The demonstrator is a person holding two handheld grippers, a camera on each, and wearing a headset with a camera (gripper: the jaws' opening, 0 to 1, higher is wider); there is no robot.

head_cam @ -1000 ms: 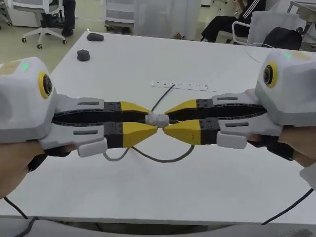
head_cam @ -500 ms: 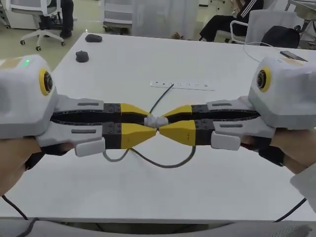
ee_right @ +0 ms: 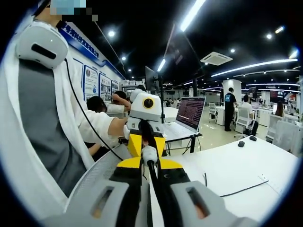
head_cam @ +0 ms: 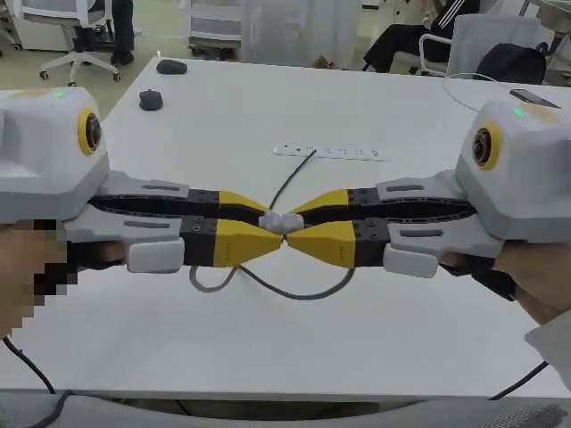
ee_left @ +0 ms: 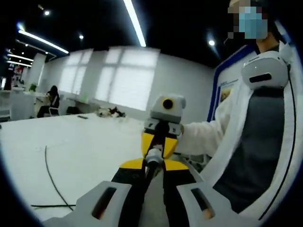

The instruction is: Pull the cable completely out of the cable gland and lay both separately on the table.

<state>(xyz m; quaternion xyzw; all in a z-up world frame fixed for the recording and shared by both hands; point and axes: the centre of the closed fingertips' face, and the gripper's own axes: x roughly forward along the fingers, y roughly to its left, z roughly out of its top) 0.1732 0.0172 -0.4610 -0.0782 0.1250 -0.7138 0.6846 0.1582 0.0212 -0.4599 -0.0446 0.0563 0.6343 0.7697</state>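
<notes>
A small white cable gland (head_cam: 278,221) hangs above the table between two yellow-tipped grippers that meet tip to tip. My left gripper (head_cam: 268,229) comes in from the left and is shut on the gland (ee_left: 152,156). Opposite it, my right gripper (head_cam: 298,226) is shut on the grey cable right at the gland (ee_right: 149,153). The cable (head_cam: 294,292) sags in a loop onto the white table (head_cam: 268,357) below and runs away toward the back. Each gripper view shows the other gripper (ee_left: 163,124) (ee_right: 144,118) straight ahead.
A white power strip (head_cam: 330,153) lies at mid-table behind the grippers. Two dark mice (head_cam: 150,99) (head_cam: 171,66) sit at the far left. A phone (head_cam: 526,96) lies at the far right edge. Office chairs and seated people are beyond the table.
Both grippers stay tip to tip on the gland. The tips have closed in a little, so less of the gland shows between them.
</notes>
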